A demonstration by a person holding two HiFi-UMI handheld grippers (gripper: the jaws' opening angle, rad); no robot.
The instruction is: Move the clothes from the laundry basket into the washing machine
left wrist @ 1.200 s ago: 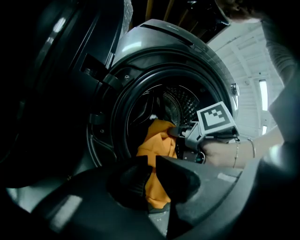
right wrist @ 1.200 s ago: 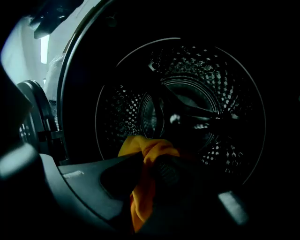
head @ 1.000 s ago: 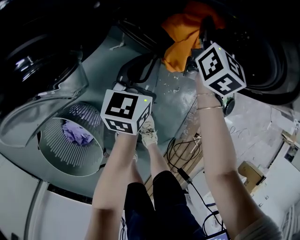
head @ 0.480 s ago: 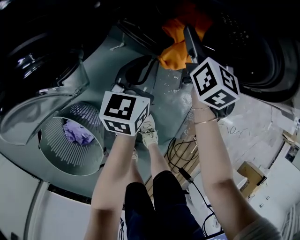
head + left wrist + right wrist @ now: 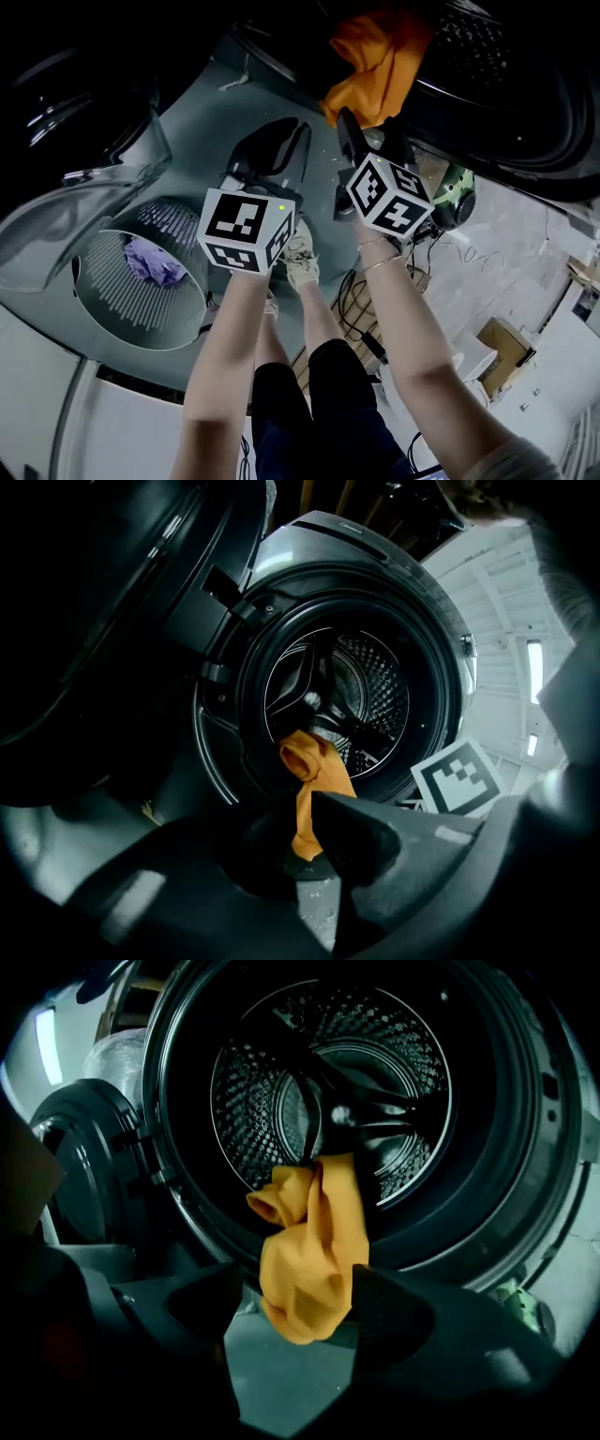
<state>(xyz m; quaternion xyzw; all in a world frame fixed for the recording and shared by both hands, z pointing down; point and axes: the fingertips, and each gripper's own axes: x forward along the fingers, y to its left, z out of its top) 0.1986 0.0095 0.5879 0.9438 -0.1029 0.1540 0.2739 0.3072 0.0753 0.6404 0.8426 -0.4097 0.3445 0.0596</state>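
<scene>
While the orange garment (image 5: 314, 1251) hangs over the lower lip of the washing machine (image 5: 525, 1194) opening, the loading step is judged incomplete. Its upper part lies inside the drum (image 5: 328, 1072), and its lower fold droops outside over the door seal.

The right hand-held gripper (image 5: 291, 1288) faces the opening with its jaws spread wide. The drooping fold shows in the gap between them, but neither jaw presses on it. The left hand-held gripper (image 5: 300, 855) is lower and further from the opening, with its jaws parted and nothing between them.

No table is present, so positions are given relative to the machine. The laundry basket (image 5: 103, 309) stands on the floor to the person's left, below the open door (image 5: 94, 178). A purple garment (image 5: 155, 262) lies in it.

Recommended procedure:
1. Close the right jaws on the hanging fold, low on the cloth.
2. Lift the fold clear of the seal and carry it well past the lip.
3. Release it deep in the drum so that no fabric trails across the seal.
4. Keep the left hand-held gripper clear of the opening.
5. Collect the purple garment next.

Caution: cloth left on the lip is likely to slide out or catch in the door.
</scene>
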